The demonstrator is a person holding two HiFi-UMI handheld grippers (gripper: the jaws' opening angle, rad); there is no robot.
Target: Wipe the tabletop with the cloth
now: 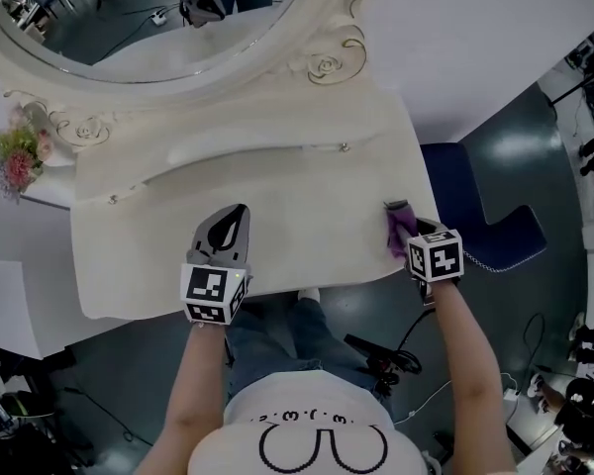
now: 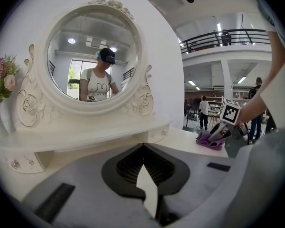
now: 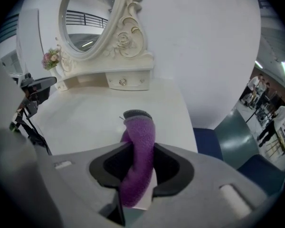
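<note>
fuzzy purple cloth [image 3: 138,148], smooth white tabletop [image 3: 85,115]

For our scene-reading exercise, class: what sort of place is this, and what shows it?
Probably a large hall or showroom rather than a bedroom: a white dressing table with an ornate oval mirror stands below a railed upper gallery, with people walking behind.

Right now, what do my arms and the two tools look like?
The left tool and right tool are grey shells with black jaw linings, each carrying a white cube printed with black square markers. Forearms are bare; the person wears a white T-shirt with black print.
</note>
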